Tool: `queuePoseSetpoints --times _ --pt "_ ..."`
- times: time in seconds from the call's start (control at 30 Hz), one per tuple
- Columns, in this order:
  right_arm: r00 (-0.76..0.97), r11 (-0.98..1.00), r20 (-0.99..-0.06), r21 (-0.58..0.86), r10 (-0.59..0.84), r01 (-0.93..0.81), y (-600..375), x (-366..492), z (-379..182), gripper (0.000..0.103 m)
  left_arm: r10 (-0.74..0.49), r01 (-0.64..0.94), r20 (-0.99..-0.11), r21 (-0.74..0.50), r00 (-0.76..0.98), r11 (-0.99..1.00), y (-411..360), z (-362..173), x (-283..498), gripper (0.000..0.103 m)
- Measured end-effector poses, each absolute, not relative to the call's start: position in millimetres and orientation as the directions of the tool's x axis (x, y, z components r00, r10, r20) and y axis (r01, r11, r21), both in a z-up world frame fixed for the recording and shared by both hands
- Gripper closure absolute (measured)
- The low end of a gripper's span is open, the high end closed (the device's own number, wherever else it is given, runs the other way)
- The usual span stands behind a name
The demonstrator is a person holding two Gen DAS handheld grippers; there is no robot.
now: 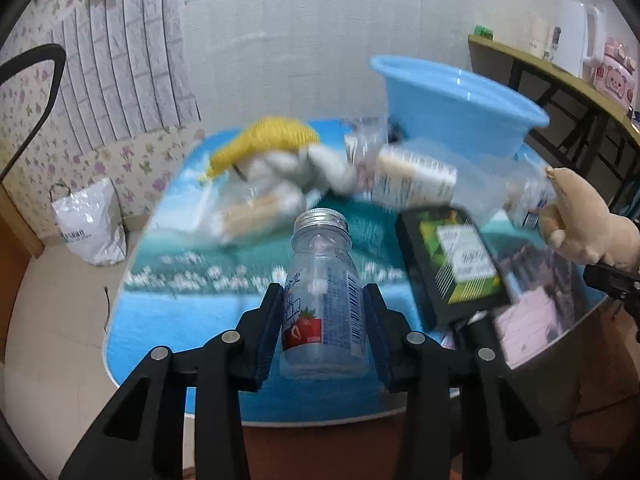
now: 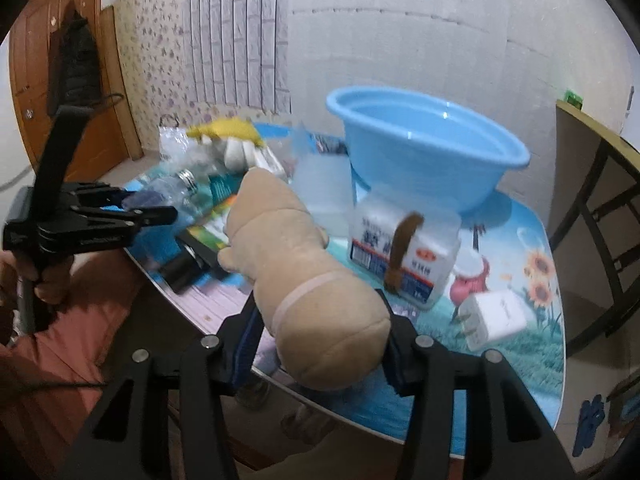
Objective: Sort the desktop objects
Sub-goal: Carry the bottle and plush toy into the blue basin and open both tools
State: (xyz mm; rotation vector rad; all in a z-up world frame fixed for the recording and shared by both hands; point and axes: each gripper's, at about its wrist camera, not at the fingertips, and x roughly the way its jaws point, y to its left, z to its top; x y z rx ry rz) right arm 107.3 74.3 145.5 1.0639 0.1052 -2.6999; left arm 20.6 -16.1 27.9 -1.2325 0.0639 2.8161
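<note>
My left gripper (image 1: 324, 332) is shut on a clear plastic bottle (image 1: 320, 264) with a silver screw cap and a strawberry label; both pads press its lower sides, and it is held upright above the near table edge. My right gripper (image 2: 320, 344) is shut on a tan plush toy (image 2: 280, 240), gripped around its thick end, with its body pointing away over the table. The right wrist view shows the left gripper (image 2: 160, 208) at the left with the bottle (image 2: 180, 188). The tan plush (image 1: 580, 216) appears at the right edge of the left wrist view. A blue basin (image 2: 424, 152) stands at the back of the table.
On the scenic blue tablecloth (image 1: 168, 320) lie a black box with a green label (image 1: 452, 256), a white and yellow plush (image 1: 280, 148), a white labelled jar (image 2: 404, 256) and a white plug (image 2: 496, 320). A white bag (image 1: 92, 224) sits on the floor at the left; a wooden shelf (image 1: 560, 76) stands at the right.
</note>
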Motion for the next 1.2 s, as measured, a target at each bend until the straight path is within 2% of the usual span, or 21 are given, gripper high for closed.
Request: queuePoseSetpoints --times 0.3,0.73,1.2 --pt "-0.775 -0.983 -0.61 0.04 -0.164 0.177 93 77 195 0.053 0.107 -0.131 -0.647 -0.011 -0.755 -0.991 -7 83 5 0.064" --pt "-0.782 -0.997 -0.622 0.072 -0.051 0.008 121 5 211 0.053 0.199 -0.232 -0.566 -0.014 -0.8 -0.973 24 141 -54 0.064" --pt "-0.694 -0.997 -0.718 0.073 -0.041 -0.016 152 -37 186 0.05 0.247 -0.344 -0.645 0.026 -0.723 -0.939 102 128 -123 0.064"
